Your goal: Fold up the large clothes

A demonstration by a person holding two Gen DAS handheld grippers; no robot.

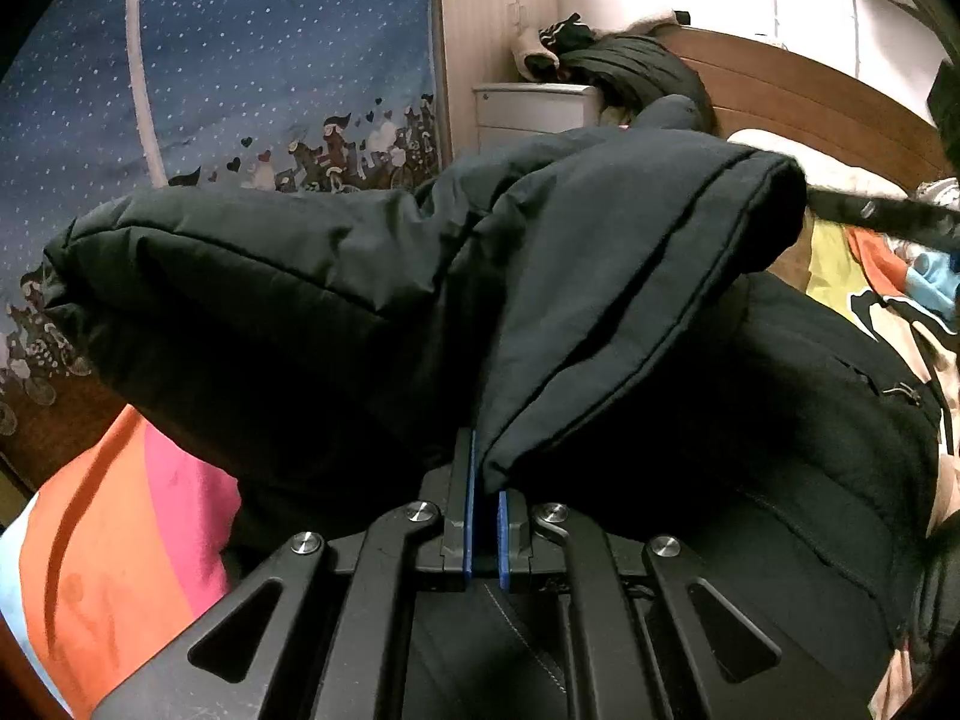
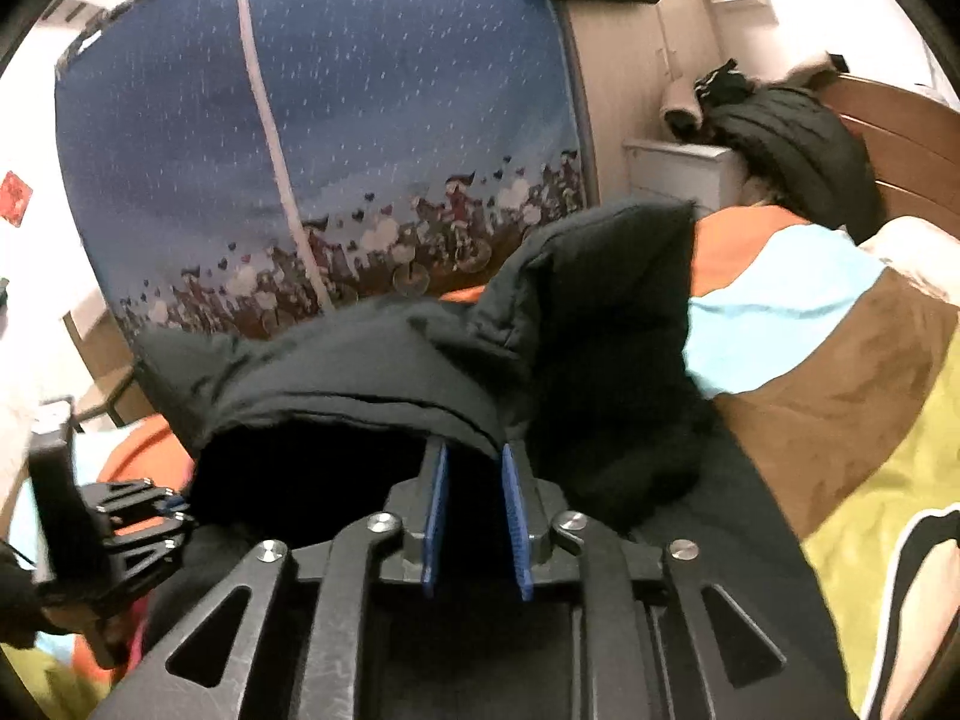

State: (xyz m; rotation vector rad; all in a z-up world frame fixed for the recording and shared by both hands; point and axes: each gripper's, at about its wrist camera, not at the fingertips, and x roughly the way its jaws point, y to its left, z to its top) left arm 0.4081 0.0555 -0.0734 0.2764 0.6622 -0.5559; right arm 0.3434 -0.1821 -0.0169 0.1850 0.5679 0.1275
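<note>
Two hand-held grippers lift one black padded jacket above the bed.

The left hand-held gripper (image 1: 485, 501) has its blue pads nearly together, pinching a hem fold of the black jacket (image 1: 420, 276), which rises from the pads toward 12 o'clock and billows from 9 to 2 o'clock, its long axis lying roughly across that view. The right hand-held gripper (image 2: 475, 480) has its pads moderately apart, with another edge of the jacket (image 2: 372, 360) draped over the tips at 12 o'clock; whether it truly grips is not certain. In the right wrist view the left hand-held gripper (image 2: 171, 504) shows at 9 o'clock, so both sit near the same edge. I count one jacket in hand, two grippers, and a second dark coat (image 2: 798, 138) at 2 o'clock by the headboard. The bed (image 2: 870, 480) lies below.
</note>
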